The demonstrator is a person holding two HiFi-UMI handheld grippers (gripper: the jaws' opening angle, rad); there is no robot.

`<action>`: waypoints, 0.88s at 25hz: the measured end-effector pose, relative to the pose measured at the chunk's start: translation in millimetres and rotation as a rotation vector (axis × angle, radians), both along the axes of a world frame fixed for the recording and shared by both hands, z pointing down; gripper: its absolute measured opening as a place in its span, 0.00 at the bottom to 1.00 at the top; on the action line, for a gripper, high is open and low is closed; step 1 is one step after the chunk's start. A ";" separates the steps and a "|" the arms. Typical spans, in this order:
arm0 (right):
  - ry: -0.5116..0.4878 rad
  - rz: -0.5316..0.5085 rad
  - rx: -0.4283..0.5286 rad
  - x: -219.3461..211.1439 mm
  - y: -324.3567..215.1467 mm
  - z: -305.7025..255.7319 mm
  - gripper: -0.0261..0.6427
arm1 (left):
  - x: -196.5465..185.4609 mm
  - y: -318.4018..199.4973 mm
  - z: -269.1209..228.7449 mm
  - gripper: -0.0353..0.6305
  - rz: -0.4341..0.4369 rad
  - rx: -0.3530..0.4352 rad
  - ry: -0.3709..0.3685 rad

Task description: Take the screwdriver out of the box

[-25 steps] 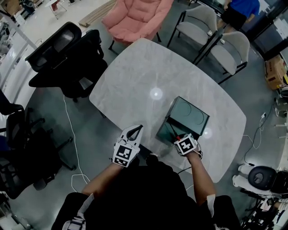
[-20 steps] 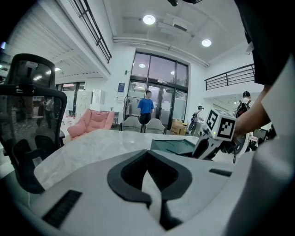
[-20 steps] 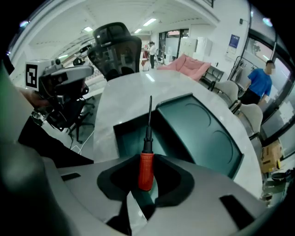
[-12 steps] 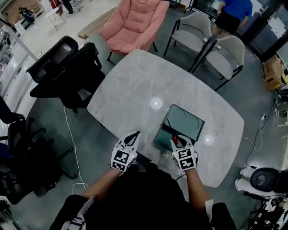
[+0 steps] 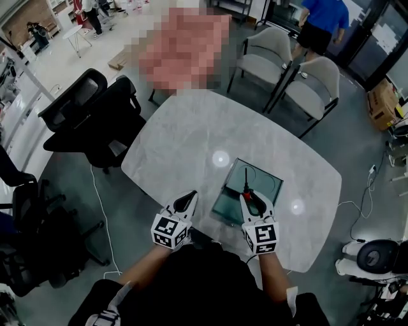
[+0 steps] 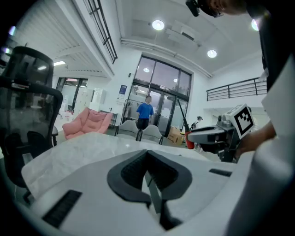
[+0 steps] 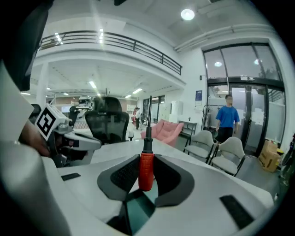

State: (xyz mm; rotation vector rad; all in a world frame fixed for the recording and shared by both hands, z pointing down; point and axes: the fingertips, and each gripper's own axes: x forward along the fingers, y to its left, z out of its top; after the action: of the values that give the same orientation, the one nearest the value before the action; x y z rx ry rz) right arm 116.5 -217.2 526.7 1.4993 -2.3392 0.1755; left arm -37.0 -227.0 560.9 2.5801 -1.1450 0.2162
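Note:
A screwdriver (image 5: pixel 245 191) with a red handle and black shaft is clamped in my right gripper (image 5: pixel 249 199), its shaft pointing away from me over the open green glass box (image 5: pixel 275 183). In the right gripper view the pads press on the red handle (image 7: pixel 146 169) and the box's green inside (image 7: pixel 138 208) shows below. My left gripper (image 5: pixel 186 201) hovers at the table's near edge, left of the box, shut with nothing between its fingers (image 6: pixel 148 171). From the left gripper view, the right gripper (image 6: pixel 208 135) appears with the red handle at its tip.
The box stands on a pale marble table (image 5: pixel 191 140). Black office chairs (image 5: pixel 89 108) stand to its left and two grey chairs (image 5: pixel 315 79) at the far side. A person in blue (image 5: pixel 325 16) stands further back. A cable (image 5: pixel 102 204) runs across the floor.
My right gripper has risen out of the box with the screwdriver and tilted from pointing down to nearly level. The left gripper has lifted a little.

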 end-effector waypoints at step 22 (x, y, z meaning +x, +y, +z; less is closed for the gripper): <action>-0.098 0.188 0.326 40.9 -1.4 -87.8 0.21 | 22.0 -34.5 -74.0 0.06 0.000 0.184 0.026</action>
State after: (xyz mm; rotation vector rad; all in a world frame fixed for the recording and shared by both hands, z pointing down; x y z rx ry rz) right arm 157.4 -218.6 438.9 1.9064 -2.3876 -0.0933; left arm -15.0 -261.5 486.9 2.7322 -1.2073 0.0804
